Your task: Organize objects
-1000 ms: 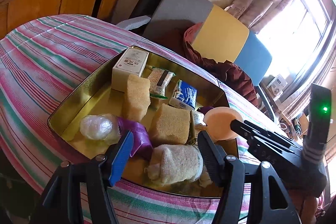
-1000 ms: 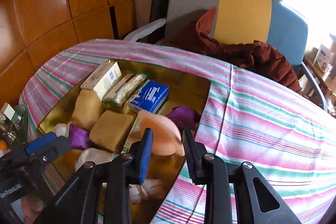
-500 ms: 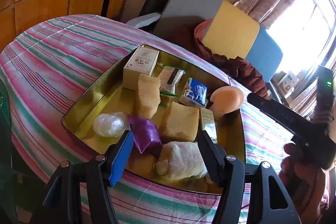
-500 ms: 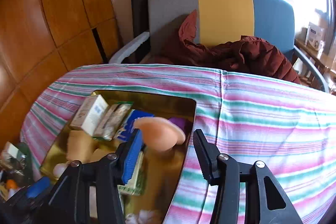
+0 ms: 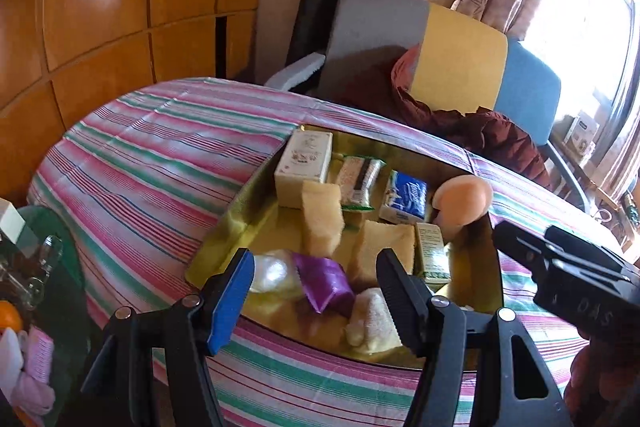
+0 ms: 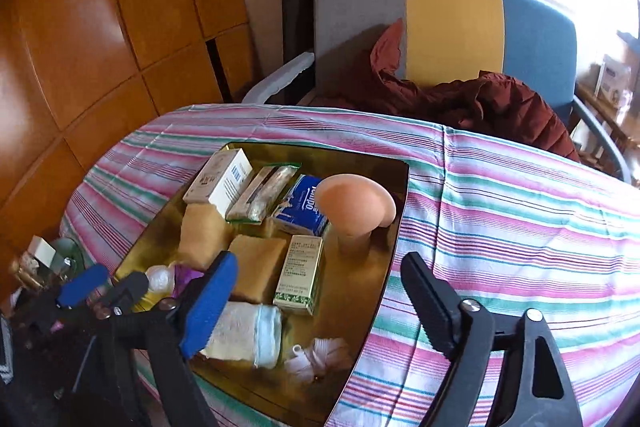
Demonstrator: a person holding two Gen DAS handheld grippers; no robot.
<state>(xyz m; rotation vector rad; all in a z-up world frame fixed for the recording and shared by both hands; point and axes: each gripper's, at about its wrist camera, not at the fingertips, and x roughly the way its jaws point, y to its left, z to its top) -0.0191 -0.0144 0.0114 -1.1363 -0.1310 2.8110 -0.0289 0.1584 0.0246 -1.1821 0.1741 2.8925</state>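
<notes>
Your left tongs [image 5: 316,291] hang open and empty over the tray's [image 6: 384,291] near left corner, above the purple packet [image 5: 324,285]. In the tray on the striped bench [image 6: 500,219] lie the white box [image 6: 220,181], sponges [image 6: 256,267], blue tissue pack [image 6: 302,205] and green box [image 6: 300,273]. At its right edge the mushroom [image 6: 354,207] stands upright. Your right tongs [image 6: 316,287] have just been opening and hold nothing. Little looks left outside.

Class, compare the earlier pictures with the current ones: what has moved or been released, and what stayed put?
The right gripper has just opened and released the peach mushroom-shaped toy, which now stands upright in the gold tray. The left gripper remains open and empty; other tray items are unmoved.
</notes>
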